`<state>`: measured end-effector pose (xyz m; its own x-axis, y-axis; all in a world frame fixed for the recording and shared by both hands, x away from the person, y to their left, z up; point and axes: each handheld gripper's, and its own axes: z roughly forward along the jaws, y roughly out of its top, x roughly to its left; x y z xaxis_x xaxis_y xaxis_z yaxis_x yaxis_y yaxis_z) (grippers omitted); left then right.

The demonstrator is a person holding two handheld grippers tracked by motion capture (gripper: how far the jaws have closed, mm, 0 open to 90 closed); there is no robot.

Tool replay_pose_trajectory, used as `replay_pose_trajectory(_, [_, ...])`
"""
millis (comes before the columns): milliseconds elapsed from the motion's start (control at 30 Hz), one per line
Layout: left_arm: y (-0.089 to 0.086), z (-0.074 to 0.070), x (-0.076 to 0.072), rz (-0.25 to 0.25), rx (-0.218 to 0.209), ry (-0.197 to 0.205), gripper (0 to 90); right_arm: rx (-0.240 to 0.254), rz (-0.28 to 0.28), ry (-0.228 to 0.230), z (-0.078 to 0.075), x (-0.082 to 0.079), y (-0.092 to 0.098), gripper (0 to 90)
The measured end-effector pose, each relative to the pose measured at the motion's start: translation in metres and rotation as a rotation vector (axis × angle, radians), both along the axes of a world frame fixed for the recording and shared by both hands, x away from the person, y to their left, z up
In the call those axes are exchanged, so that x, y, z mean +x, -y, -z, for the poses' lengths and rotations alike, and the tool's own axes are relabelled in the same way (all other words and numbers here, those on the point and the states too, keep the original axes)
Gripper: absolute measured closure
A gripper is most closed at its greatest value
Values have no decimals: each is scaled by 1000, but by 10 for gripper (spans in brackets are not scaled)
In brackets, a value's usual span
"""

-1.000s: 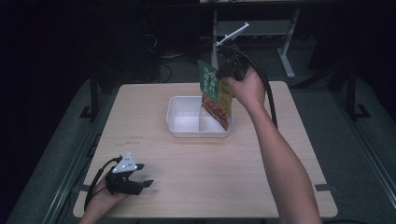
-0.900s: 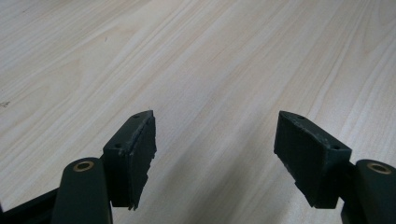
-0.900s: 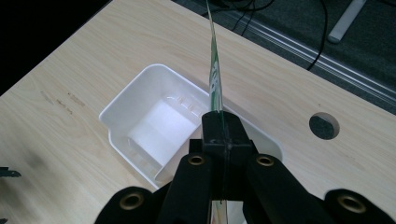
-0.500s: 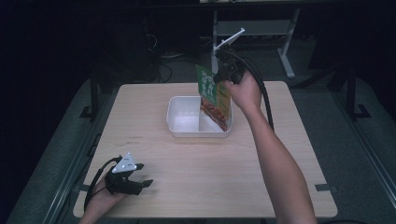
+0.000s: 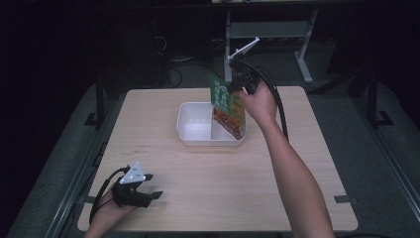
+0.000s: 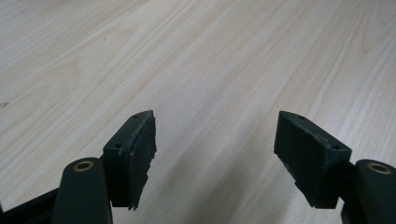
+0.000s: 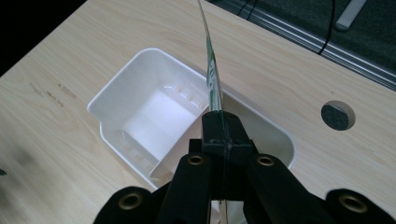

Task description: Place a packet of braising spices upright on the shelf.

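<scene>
Wooden table (image 5: pixel 163 163), green packet (image 5: pixel 227 105) (print unreadable)

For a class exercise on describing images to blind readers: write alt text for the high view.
The right tongs hold a green food packet upright over a white two-compartment tray on a wooden table. The left tongs rest open near the table's front left corner.

A flat green packet (image 5: pixel 227 105) with a red food picture is held upright, pinched at its top edge by the right tool (image 5: pixel 236 82), hanging below it.
</scene>
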<state>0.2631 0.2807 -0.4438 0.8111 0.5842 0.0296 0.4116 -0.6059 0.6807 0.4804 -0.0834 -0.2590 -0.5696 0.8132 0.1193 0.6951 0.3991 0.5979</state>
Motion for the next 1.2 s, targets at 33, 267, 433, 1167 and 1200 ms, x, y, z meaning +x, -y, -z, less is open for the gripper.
replay_pose_trajectory(33, [0,0,0,0,-1,0,289,6,2,-2,0,0,1,895])
replay_pose_trajectory(267, [1,0,0,1,-1,0,289,1,11,-1,2,-1,5,894])
replay_pose_trajectory(433, [1,0,0,2,1,-1,289,5,17,-5,5,-2,10,893])
replay_pose_trajectory(1167, [1,0,0,2,1,-1,289,15,32,0,6,-4,18,741])
replay_pose_trajectory(1200, [2,0,0,1,-1,-1,289,15,32,1,6,-4,18,730])
